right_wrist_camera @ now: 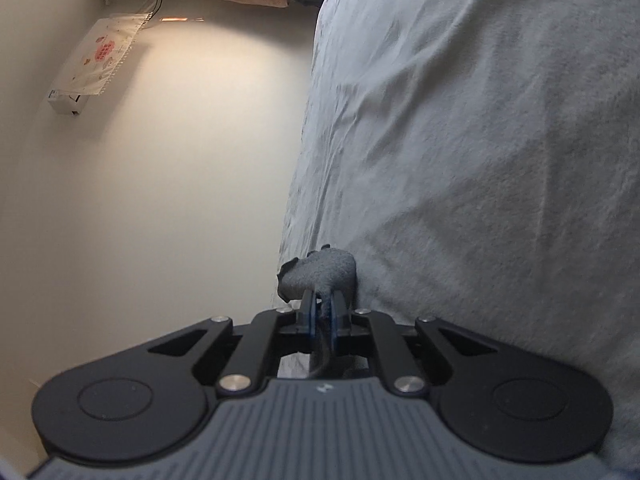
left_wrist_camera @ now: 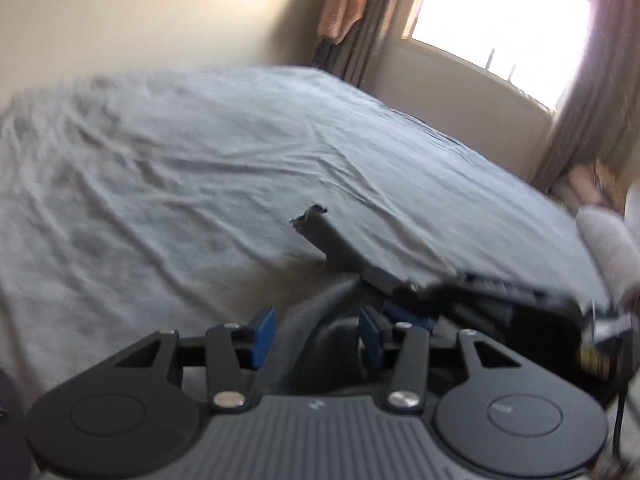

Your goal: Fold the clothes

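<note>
Home bdrm: bed (left_wrist_camera: pixel 200 152) w/ sheet, curtained window (left_wrist_camera: pixel 500 20).

Bed sheet (left_wrist_camera: pixel 200 160) is viewed low and tilted from the left wrist toward the window (left_wrist_camera: pixel 500 20); right wrist is rolled sideways, close against the same sheet, wall (right_wrist_camera: pixel 180 180) opposite.

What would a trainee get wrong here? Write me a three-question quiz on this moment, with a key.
1. True or false: the right gripper is shut on a fold of dark grey garment.
2. Which gripper stands open? A) left B) right
3. Fill in: the surface below both grippers is a bed covered by a wrinkled light grey ____.

Key:
1. True; the fabric bunches out past its blue pads.
2. A; the left gripper has its blue pads apart, with dark cloth between them.
3. Sheet.
</note>
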`<action>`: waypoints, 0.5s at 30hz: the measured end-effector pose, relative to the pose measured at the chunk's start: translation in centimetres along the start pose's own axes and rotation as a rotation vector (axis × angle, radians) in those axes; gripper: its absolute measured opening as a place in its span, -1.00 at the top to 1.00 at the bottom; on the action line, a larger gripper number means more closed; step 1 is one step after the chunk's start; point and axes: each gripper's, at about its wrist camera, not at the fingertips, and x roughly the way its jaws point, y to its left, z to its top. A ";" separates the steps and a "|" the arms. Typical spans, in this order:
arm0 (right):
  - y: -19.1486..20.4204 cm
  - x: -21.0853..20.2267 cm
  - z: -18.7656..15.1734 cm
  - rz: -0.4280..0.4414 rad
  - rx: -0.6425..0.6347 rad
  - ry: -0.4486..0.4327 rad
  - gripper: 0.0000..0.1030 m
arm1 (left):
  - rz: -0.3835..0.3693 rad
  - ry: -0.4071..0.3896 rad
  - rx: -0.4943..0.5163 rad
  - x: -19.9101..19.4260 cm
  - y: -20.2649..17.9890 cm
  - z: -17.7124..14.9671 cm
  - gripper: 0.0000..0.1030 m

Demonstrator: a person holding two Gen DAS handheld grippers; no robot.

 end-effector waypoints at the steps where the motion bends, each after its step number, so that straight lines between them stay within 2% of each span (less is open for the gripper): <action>1: 0.2 0.0 0.0 -0.017 -0.008 -0.010 0.84 | -0.001 0.013 -0.023 0.7 0.2 0.3 0.10; 6: 1.1 0.3 0.0 -0.105 -0.047 -0.057 0.86 | 0.006 0.055 -0.105 3.9 1.2 1.6 0.27; 12: 1.8 -0.4 0.0 -0.197 -0.101 -0.164 0.84 | 0.021 0.067 -0.011 5.6 -0.7 2.6 0.39; 15: 2.0 -0.6 0.0 -0.234 -0.113 -0.204 0.84 | -0.030 0.079 -0.017 5.8 -1.1 3.0 0.46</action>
